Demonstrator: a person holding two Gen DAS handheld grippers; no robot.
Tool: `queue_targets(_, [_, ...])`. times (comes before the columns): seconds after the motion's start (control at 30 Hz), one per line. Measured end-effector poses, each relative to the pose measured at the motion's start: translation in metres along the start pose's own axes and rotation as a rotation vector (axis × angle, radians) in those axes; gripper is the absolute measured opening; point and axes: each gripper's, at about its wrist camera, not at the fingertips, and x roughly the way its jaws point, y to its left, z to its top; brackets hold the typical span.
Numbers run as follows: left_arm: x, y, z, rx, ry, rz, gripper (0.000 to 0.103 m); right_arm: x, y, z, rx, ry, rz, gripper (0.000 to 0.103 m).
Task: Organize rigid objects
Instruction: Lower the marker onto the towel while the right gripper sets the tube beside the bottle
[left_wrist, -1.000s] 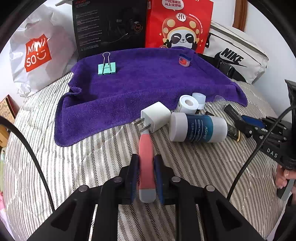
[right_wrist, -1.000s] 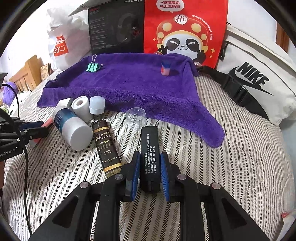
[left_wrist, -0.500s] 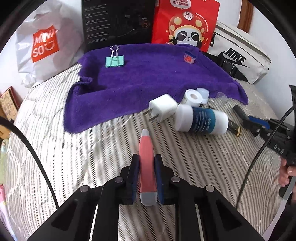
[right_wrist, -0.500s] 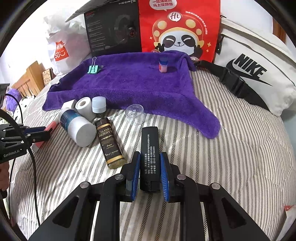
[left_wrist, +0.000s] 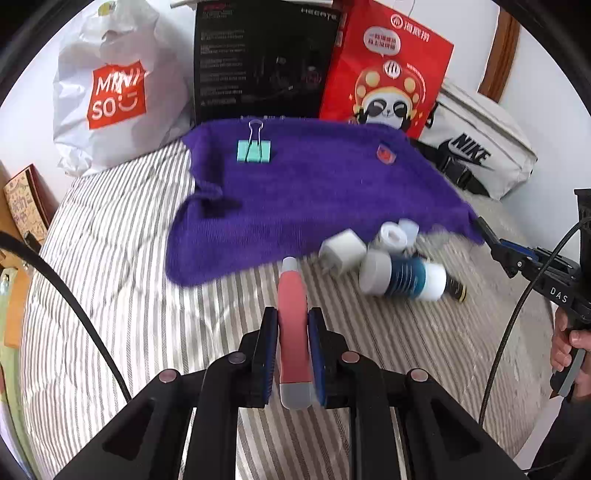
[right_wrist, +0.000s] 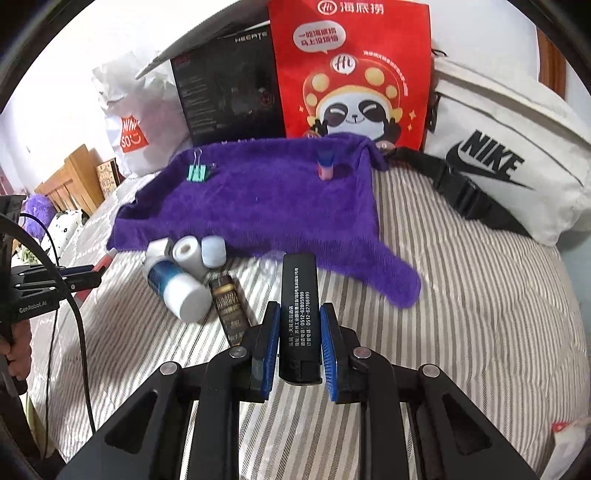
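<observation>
My left gripper (left_wrist: 291, 325) is shut on a pink tube with grey ends (left_wrist: 293, 317), held above the striped bedcover. My right gripper (right_wrist: 298, 321) is shut on a flat black bar with white print (right_wrist: 298, 295), also lifted. A purple towel (left_wrist: 314, 192) lies ahead, carrying a teal binder clip (left_wrist: 254, 150) and a small red-and-blue jar (left_wrist: 386, 153). Near the towel's front edge lie a white charger plug (left_wrist: 345, 249), a white tape roll (left_wrist: 393, 236), a pale cap (left_wrist: 408, 227), a blue-and-white bottle (left_wrist: 402, 281) and a dark brown bottle (right_wrist: 229, 308).
Behind the towel stand a white Miniso bag (left_wrist: 110, 96), a black box (left_wrist: 266, 62) and a red panda bag (left_wrist: 388, 77). A white Nike bag (right_wrist: 491, 155) lies at the right. A clear small lid (right_wrist: 269, 260) rests by the towel's edge.
Both grippers have risen with their objects. The pink tube has come away from the charger plug, and the towel and loose items now sit farther off in both views.
</observation>
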Motion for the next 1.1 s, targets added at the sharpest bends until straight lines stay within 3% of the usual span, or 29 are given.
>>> queue_targets(0.13, [-0.002, 0.005, 0.023, -0.001, -0.025, -0.023, 0.017, -0.002, 0.001, 0.019, -0.015, -0.022, -0.011, 0.022])
queue_targets(0.33, [0.006, 0.015, 0.066, 0.008, -0.045, 0.004, 0.017, 0.005, 0.001, 0.056, -0.033, -0.048, -0.025, 0.021])
queue_targets(0.67, [0.048, 0.052, 0.120, -0.087, -0.032, 0.020, 0.017, 0.044, -0.012, 0.109, 0.014, -0.044, -0.048, 0.022])
queue_targets(1.1, [0.084, 0.062, 0.133, -0.120, 0.007, 0.043, 0.017, 0.109, -0.029, 0.121, 0.065, 0.054, -0.123, 0.021])
